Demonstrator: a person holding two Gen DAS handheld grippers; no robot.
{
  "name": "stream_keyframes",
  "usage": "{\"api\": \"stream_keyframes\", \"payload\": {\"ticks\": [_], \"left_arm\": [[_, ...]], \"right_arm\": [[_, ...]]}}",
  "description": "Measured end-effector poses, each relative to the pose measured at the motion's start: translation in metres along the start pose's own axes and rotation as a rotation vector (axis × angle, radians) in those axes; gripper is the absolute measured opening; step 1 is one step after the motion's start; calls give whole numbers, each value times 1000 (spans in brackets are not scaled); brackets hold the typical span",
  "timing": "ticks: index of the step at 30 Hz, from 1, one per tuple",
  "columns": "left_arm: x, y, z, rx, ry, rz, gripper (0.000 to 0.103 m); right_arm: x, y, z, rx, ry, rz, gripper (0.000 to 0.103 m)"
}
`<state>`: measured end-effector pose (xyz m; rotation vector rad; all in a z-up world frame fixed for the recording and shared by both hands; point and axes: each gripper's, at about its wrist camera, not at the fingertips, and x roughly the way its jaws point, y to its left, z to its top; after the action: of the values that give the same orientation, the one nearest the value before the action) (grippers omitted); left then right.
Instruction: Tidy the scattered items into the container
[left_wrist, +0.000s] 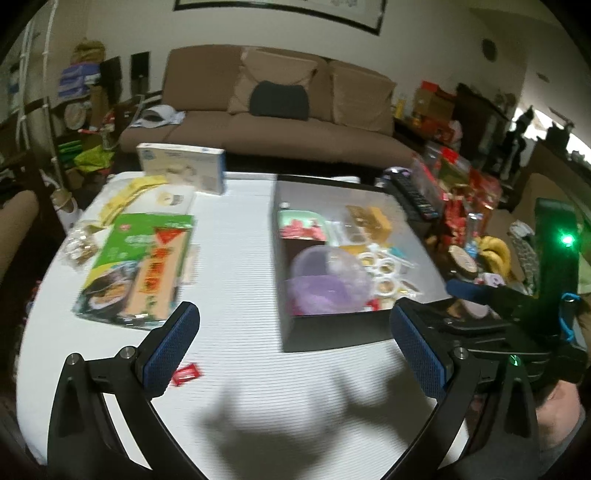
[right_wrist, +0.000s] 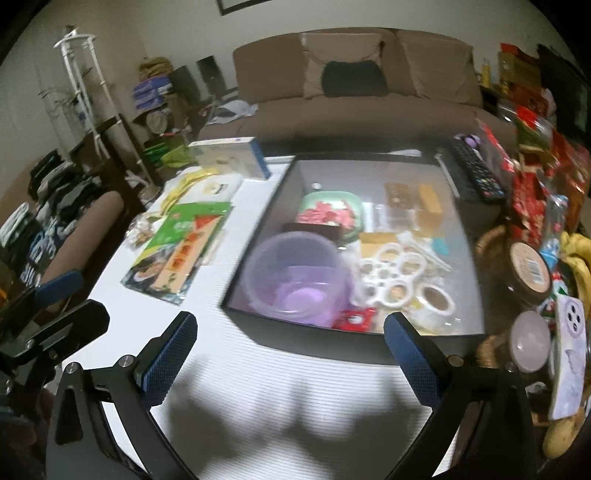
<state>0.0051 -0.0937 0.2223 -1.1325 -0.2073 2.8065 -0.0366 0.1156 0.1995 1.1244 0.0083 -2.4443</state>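
- Both grippers, left gripper (left_wrist: 293, 349) and right gripper (right_wrist: 290, 354), hovered with fingers spread, empty.
- A small red packet (left_wrist: 187, 373) lay near the counter's (left_wrist: 236, 266) front edge: light, crinkly, probably slippery; pinch its edges.
- The black container (left_wrist: 325, 334) sat beyond, already part-filled.
- The green package (left_wrist: 136, 266) lay toward the counter's left edge.

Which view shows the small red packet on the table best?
Left wrist. The red packet lies in plain sight on the white table, beside the left gripper's left finger. The right wrist view does not show it; there is only a different red packet inside the black container.
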Motion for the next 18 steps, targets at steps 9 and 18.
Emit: {"api": "stream_keyframes", "payload": {"ticks": [9,18], "left_arm": [[-14,126,-10,-121,-11,113,103],[-10,273,-45,-376,-42,242,103]], "right_arm": [[36,78,12,-86,15,70,103],[91,155,17,-180,25,169,103]]}}
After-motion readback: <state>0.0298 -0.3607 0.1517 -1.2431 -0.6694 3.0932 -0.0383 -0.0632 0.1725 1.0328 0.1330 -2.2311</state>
